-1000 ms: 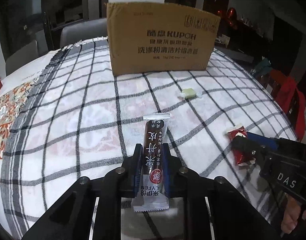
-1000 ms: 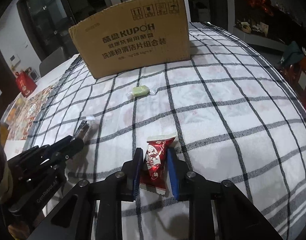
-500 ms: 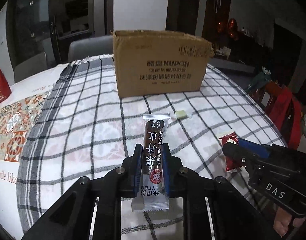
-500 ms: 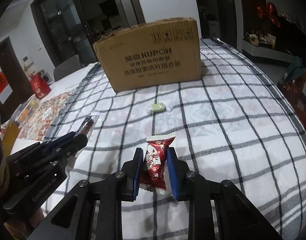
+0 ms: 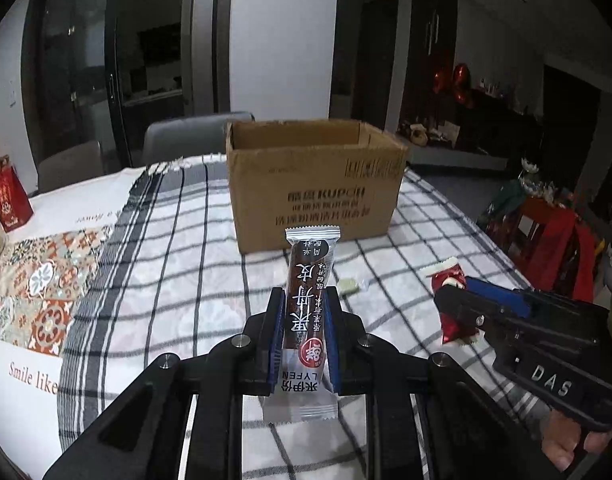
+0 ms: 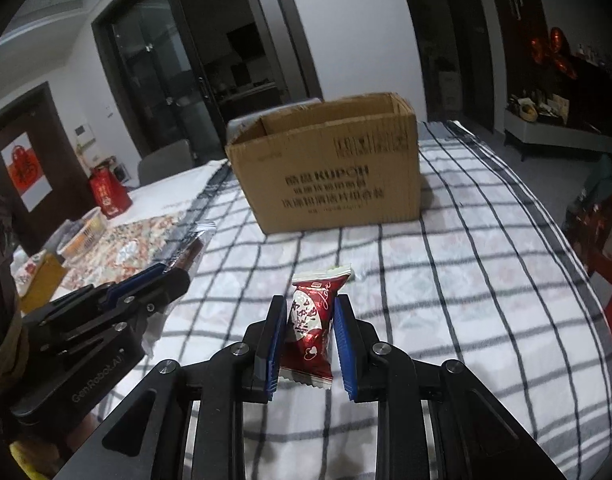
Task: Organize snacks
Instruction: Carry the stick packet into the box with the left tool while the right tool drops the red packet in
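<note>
Snacks lifted clear of the checked tablecloth (image 5: 186,272), one in each gripper.

Left gripper (image 5: 304,336) is clamped on a long brown fruit-leather bar (image 5: 308,304) with crimped silver ends; right gripper (image 6: 310,336) pinches a small red candy pouch (image 6: 312,320). Both have risen since a second ago, so the carry has begun. Farther off, a pale green sweet (image 5: 349,285) lies on the cloth; beyond stands the open cardboard box (image 5: 318,184), the likely destination.
</note>
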A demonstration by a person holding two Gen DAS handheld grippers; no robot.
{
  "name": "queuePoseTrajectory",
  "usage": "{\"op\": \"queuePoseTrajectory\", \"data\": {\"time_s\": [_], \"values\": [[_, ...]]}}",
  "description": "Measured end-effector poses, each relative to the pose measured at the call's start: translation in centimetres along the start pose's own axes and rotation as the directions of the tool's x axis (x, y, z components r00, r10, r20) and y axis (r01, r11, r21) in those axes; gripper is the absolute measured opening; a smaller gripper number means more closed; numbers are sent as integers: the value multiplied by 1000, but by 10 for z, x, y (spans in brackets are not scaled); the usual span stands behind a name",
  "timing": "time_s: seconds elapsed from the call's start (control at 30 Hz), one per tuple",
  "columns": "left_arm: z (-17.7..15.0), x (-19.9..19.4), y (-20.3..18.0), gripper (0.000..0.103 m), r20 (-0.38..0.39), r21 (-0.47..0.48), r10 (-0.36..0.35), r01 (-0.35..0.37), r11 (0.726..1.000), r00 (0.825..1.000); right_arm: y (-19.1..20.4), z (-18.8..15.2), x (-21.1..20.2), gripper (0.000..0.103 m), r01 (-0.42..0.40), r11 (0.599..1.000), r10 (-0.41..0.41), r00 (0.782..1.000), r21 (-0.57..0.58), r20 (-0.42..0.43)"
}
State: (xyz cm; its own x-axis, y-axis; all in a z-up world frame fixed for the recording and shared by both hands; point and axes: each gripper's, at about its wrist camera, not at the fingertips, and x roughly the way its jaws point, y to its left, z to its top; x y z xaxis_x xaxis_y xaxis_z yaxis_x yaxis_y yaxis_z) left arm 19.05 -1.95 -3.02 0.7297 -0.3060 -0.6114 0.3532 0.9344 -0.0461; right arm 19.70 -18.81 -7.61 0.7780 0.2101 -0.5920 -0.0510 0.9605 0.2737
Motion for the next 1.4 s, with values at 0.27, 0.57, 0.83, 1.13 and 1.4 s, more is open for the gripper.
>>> {"op": "queuePoseTrajectory", "data": {"time_s": [0.27,0.57,0.83,1.13,1.4], "values": [[30,-6,-3,19,64,7,0,-1,1000,998,-1,35,-13,25,4,999,-1,996,-32,93],[72,-6,-3,19,130,7,4,-5,1000,992,-2,68,-7,25,-29,999,32,993,-35,118],[103,5,1,19,160,7,-4,3,1000,987,-1,98,2,25,-27,998,36,988,-59,147],[133,31,7,19,163,5,-14,14,1000,987,-3,132,19,25,-5,996,21,983,-86,183],[158,65,11,19,151,15,-13,11,1000,989,-11,163,49,25,-6,995,24,984,-100,179]]}}
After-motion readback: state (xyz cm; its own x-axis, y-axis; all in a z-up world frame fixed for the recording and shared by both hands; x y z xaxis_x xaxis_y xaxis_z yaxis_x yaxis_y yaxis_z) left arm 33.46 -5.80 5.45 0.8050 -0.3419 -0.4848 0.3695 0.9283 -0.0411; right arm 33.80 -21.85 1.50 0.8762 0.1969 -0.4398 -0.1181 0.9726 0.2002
